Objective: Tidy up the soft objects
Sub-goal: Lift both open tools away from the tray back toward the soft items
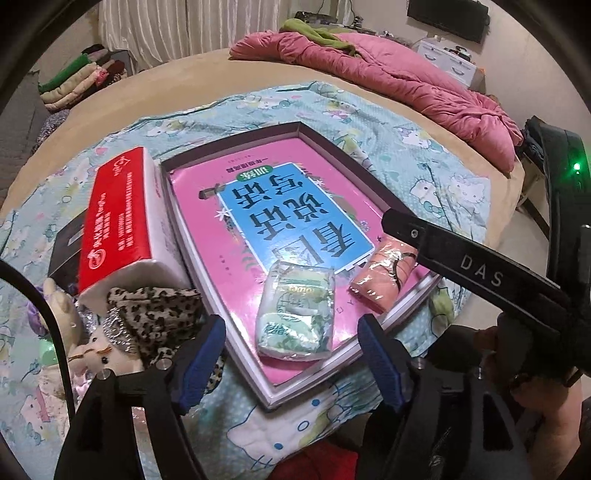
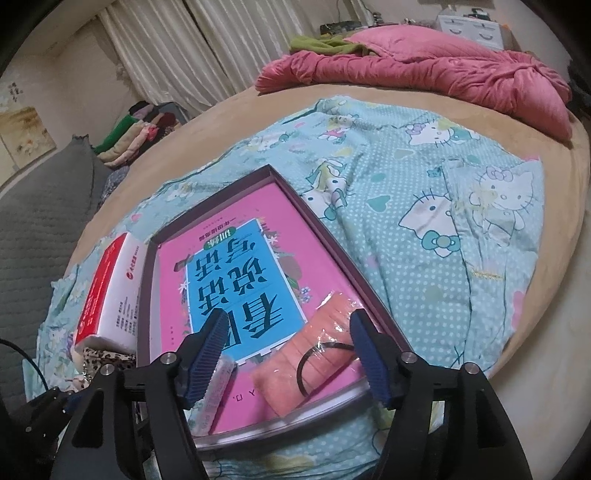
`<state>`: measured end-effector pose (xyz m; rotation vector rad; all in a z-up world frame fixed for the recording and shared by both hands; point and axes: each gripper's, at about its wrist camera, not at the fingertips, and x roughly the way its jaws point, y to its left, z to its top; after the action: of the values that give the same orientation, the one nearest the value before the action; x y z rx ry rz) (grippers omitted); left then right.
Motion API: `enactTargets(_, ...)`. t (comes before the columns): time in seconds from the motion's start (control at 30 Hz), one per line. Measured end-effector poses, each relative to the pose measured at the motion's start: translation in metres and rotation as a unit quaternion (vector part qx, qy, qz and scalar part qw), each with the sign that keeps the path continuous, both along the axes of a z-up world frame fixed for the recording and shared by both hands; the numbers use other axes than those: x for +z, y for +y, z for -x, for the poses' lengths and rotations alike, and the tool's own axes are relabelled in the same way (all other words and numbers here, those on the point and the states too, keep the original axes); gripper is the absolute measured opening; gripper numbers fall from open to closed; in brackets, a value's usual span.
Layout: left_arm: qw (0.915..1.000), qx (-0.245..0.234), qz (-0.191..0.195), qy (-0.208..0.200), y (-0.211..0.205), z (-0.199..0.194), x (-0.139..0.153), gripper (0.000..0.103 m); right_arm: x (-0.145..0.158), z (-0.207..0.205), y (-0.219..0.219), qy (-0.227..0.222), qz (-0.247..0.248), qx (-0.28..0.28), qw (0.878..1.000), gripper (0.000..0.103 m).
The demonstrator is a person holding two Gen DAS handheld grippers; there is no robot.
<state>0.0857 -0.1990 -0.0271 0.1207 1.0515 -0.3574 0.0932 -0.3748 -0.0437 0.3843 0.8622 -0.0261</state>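
While my right claw [image 2: 288, 347] hangs with its jaws apart over the shallow box [image 2: 332, 236], I should close squarely across the pink wrapped cloth [image 2: 314, 354] lying at the box's 5 o'clock corner. My left claw [image 1: 291, 354] is also spread, empty, with the green towel pack [image 1: 295, 314] ahead and the tissue box [image 1: 122, 218] crowding 10 o'clock.

A bedroom with a tan bed under dim indoor light

Pale pleated curtains [image 2: 177, 48] hang along the far wall. The bed [image 2: 554, 177] carries a crumpled pink quilt [image 2: 461, 74] at its far end and a turquoise cartoon-cat sheet [image 2: 424, 229] over the middle. Beside it sit a grey quilted cushion [image 2: 44, 206] and folded clothes [image 2: 129, 140]. A dark screen [image 1: 448, 16] hangs on the wall.
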Motion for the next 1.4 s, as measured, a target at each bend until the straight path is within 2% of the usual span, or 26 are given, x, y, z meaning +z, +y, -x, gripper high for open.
enactTargets(0.53, 0.9992, 0.037, -0.005, -0.016, 0.03, 0.014, 0.013, 0.075, 0.01, 0.005, 0.005, -0.022, 0.028, -0.002, 0.999, 0.075)
enactTargets(0.97, 0.9972, 0.059, -0.002, -0.046, 0.05, 0.023, 0.039, 0.08, 0.051, 0.022, 0.031, -0.074, 0.08, 0.012, 0.994, 0.076)
enactTargets(1.03, 0.9967, 0.062, -0.001, -0.052, 0.054, 0.024, 0.044, 0.08, 0.058, 0.024, 0.038, -0.083, 0.082, 0.017, 0.993, 0.079)
enactTargets(1.27, 0.9945, 0.077, -0.002, -0.071, 0.069, 0.027, 0.058, 0.081, 0.079, 0.033, 0.063, -0.098, 0.067, 0.056, 0.991, 0.079)
enactTargets(1.4, 0.9932, 0.087, -0.001, -0.078, 0.08, 0.031, 0.064, 0.082, 0.089, 0.039, 0.079, -0.11, 0.081, 0.073, 0.988, 0.079)
